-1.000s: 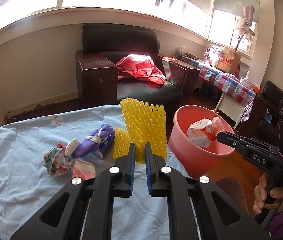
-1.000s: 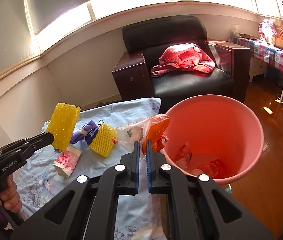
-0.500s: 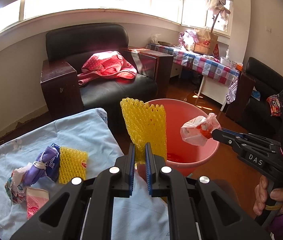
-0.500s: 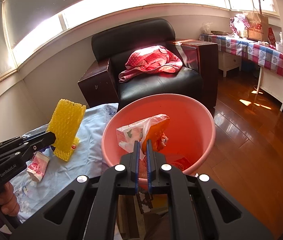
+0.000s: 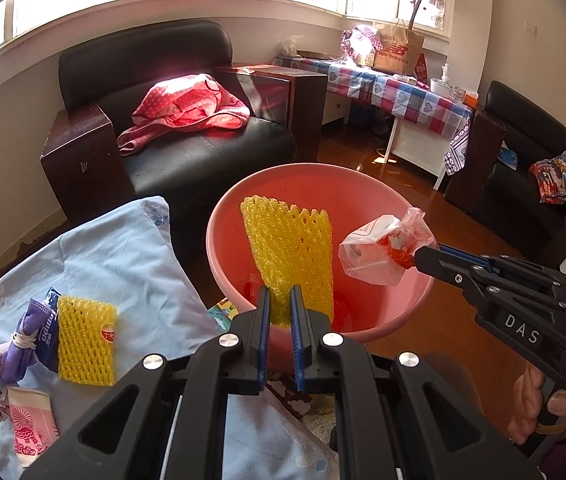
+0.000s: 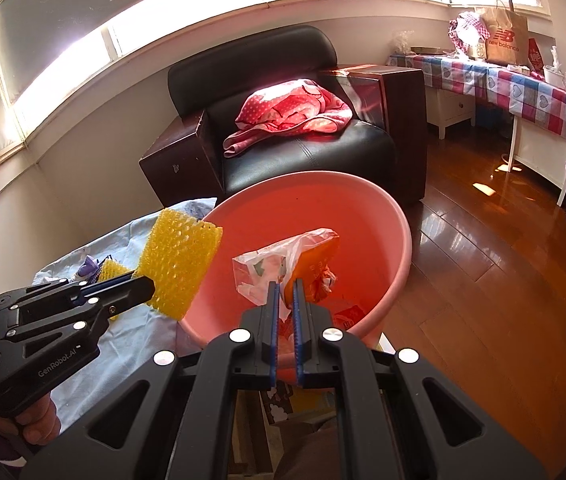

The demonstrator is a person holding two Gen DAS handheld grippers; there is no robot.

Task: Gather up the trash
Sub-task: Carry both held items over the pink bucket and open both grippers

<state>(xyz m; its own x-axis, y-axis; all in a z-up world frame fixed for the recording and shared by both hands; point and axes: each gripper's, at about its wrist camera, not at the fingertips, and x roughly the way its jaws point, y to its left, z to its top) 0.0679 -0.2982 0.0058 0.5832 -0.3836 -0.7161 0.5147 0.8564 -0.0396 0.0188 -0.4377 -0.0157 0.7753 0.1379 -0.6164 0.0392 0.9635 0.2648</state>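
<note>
A pink plastic basin (image 5: 411,296) (image 6: 397,264) stands beside the table with some red wrappers in its bottom. My left gripper (image 5: 280,300) is shut on a yellow foam fruit net (image 5: 291,256) (image 6: 179,264) and holds it over the basin's near rim. My right gripper (image 6: 286,292) is shut on a crumpled clear and orange plastic bag (image 6: 283,268) (image 5: 379,248) and holds it above the basin.
On the light blue tablecloth (image 5: 115,256) lie a second yellow foam net (image 5: 85,344), a purple tissue pack (image 5: 31,344) and a pink wrapper (image 5: 31,428). A black armchair (image 5: 187,128) with a pink cloth stands behind the basin. A checked table (image 5: 395,88) is at the right.
Both grippers have swung right, from over the table to over the basin, each carrying its piece of trash. The net and bag now hang inside the basin's rim.
</note>
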